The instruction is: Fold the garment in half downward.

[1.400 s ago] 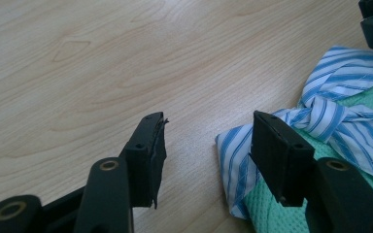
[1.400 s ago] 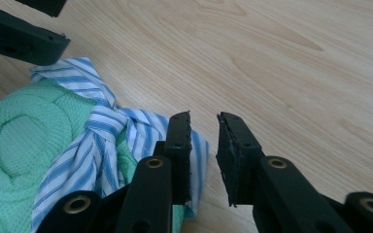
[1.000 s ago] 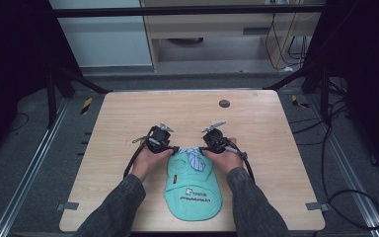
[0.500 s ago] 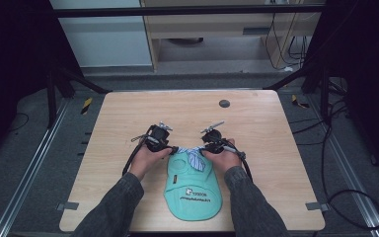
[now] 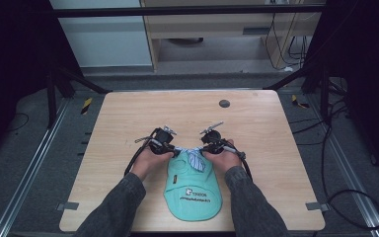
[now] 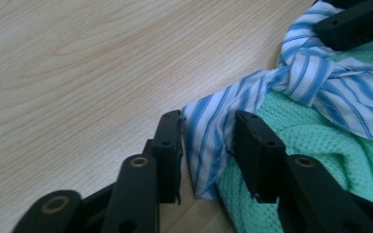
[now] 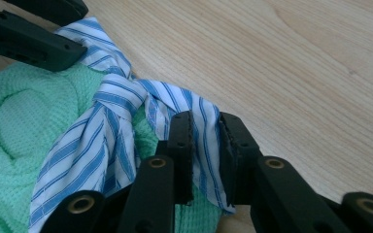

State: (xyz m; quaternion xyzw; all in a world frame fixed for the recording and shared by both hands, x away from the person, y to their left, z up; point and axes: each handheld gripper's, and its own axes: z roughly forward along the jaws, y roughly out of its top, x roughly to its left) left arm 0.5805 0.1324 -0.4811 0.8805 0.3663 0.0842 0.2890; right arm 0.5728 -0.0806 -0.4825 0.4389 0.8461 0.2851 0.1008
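Lying near the front edge of the wooden table point(image 5: 128, 113), the mint-green knit garment point(image 5: 193, 190) has hardly shifted over the last second; both hands have stayed at its far end, drawn slightly closer together. There the blue-and-white striped collar point(image 5: 193, 158) spreads left and right of a central knot. The left gripper point(image 6: 208, 145) straddles the left collar end with jaws parted, a gap showing beside the cloth, so it looks not yet clamped. The right gripper point(image 7: 205, 155) has narrowed onto the right collar end, apparently pinching it. Judging by this, straightening or spreading the collar is about to begin.
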